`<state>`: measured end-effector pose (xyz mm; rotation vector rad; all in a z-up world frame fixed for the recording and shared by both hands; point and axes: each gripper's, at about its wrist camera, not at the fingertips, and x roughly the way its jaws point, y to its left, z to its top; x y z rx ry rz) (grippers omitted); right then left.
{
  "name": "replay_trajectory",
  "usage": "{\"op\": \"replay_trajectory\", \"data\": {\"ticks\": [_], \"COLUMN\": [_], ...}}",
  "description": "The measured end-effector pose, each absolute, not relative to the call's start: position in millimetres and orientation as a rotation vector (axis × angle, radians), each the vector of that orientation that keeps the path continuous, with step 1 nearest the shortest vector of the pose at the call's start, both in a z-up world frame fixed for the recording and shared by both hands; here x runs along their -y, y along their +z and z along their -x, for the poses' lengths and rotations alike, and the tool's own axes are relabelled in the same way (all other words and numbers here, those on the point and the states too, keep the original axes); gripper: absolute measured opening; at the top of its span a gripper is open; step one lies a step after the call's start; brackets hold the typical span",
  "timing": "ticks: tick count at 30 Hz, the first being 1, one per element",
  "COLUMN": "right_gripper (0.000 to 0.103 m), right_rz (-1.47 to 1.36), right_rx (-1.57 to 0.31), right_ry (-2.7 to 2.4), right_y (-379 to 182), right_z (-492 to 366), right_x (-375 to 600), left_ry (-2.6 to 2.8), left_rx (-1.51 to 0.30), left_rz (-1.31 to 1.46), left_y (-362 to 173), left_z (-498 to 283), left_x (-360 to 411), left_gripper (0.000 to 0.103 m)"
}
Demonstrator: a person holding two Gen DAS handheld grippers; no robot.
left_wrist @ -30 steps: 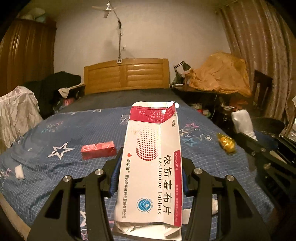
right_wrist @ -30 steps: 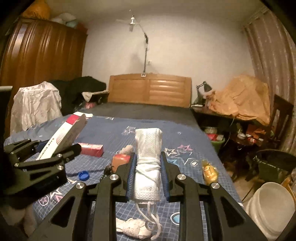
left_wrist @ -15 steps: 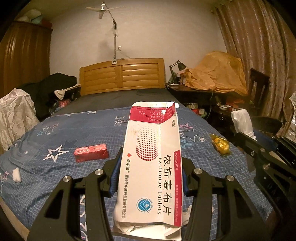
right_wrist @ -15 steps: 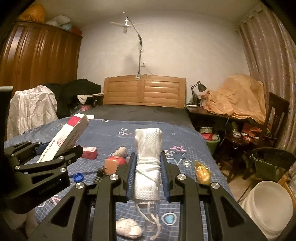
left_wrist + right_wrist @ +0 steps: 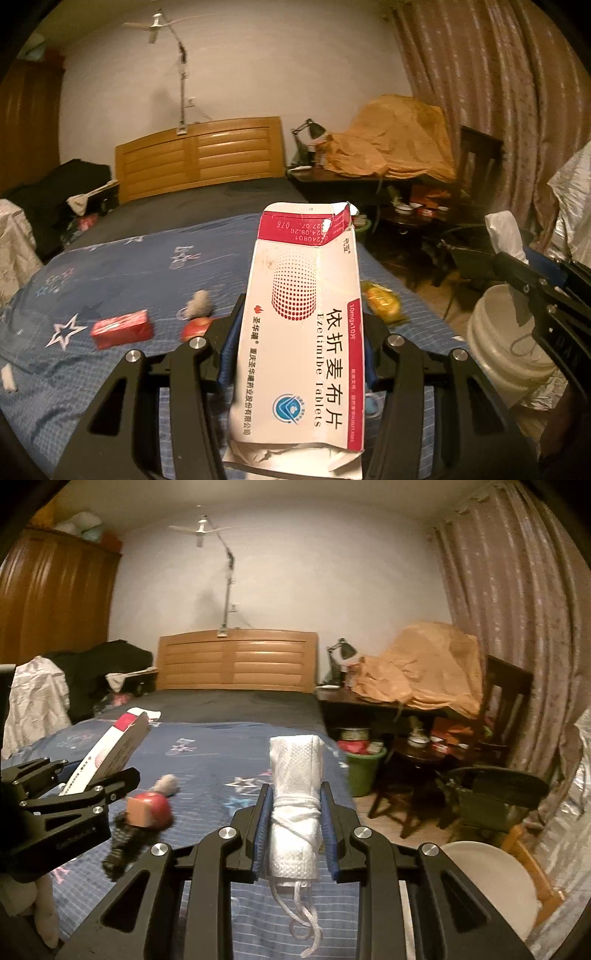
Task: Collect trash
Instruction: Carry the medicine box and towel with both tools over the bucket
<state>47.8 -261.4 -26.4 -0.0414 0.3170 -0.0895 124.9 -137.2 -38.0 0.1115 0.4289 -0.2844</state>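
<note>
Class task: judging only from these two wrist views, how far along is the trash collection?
Nothing visibly binned yet. In hand: the left gripper clamps the tablet box; the right gripper clamps a rolled face mask. Left on the bed: red packet, yellow wrapper, grey wad.

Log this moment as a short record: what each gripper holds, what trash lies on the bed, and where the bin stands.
left gripper: shut on the tablet box, white and red, its far end torn open
right gripper: shut on the rolled white mask, its strings hanging below
on the bed: red box, yellow wrapper, grey fluff, red-and-tan piece
bin: white bucket on the floor beside the bed, to the right
</note>
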Motion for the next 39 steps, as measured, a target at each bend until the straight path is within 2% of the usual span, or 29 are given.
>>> {"op": "replay_trajectory", "data": {"ticks": [24,31,39], "right_gripper": [0.027,0.027,0.027], "right_rz": [-0.006,-0.061,-0.180], "right_rx": [-0.432,-0.508,-0.639], "right_ry": [-0.352,-0.410,-0.409], "right_y": [-30.3,-41.7,-79.4], "right_z": [-11.4,-11.7,-25.7], "right_x": [487.7,559.6,620.1], "left_ry": [-0.560,-0.665,-0.773], "left_rx": [-0.451,-0.510,-0.657], "left_rz": [-0.218,-0.254,-0.295], "left_y": [-36.7,-49.9,-88.5], "left_z": [-127.4,-129.7,-134.9], "left_x": [310.1,369.6,428.1], "left_gripper": [0.049,0.049,0.049]}}
